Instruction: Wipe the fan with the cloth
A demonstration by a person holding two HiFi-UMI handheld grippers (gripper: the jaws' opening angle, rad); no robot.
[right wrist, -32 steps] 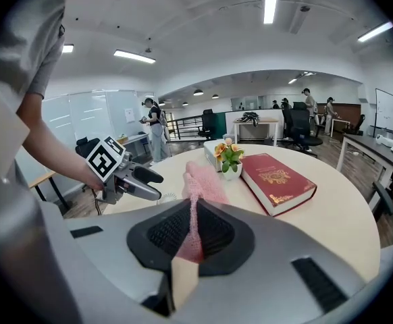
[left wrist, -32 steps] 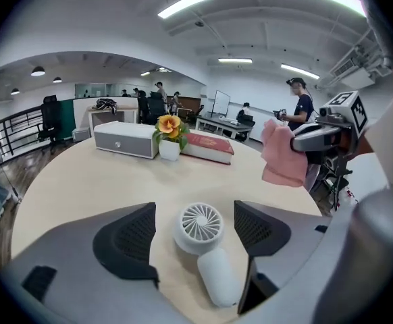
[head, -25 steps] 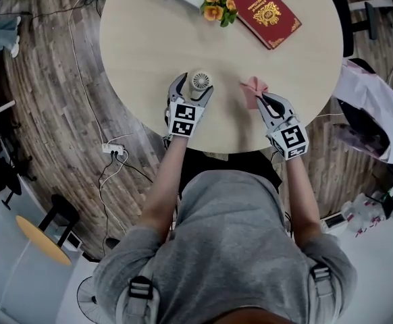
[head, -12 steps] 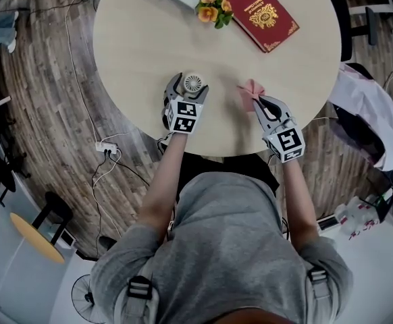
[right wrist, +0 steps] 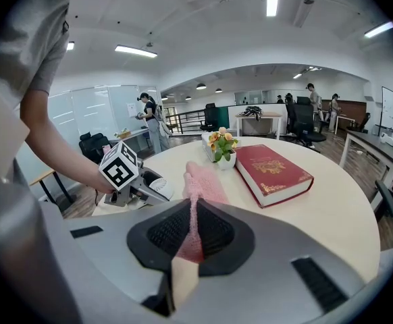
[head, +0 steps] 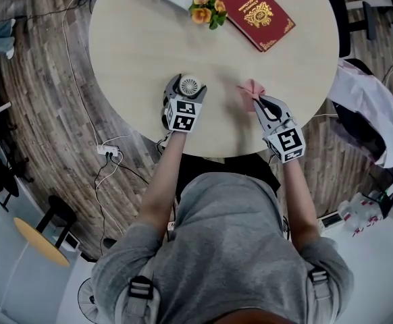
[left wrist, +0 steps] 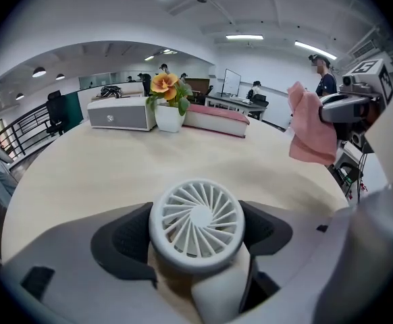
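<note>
while in left gripper point(head: 188, 86), fan point(left wrist: 196, 218) grille-up

- At the 7 o'clock edge of the round table point(head: 136, 39), our left gripper point(head: 187, 90) clasps the white fan point(head: 190, 85).
- At 5 o'clock, our right gripper point(head: 256, 99) pinches the pink cloth point(head: 250, 90), apart from the fan.
- A red book point(head: 256, 12) lies at 1 o'clock, with orange flowers point(head: 206, 7) beside it.
</note>
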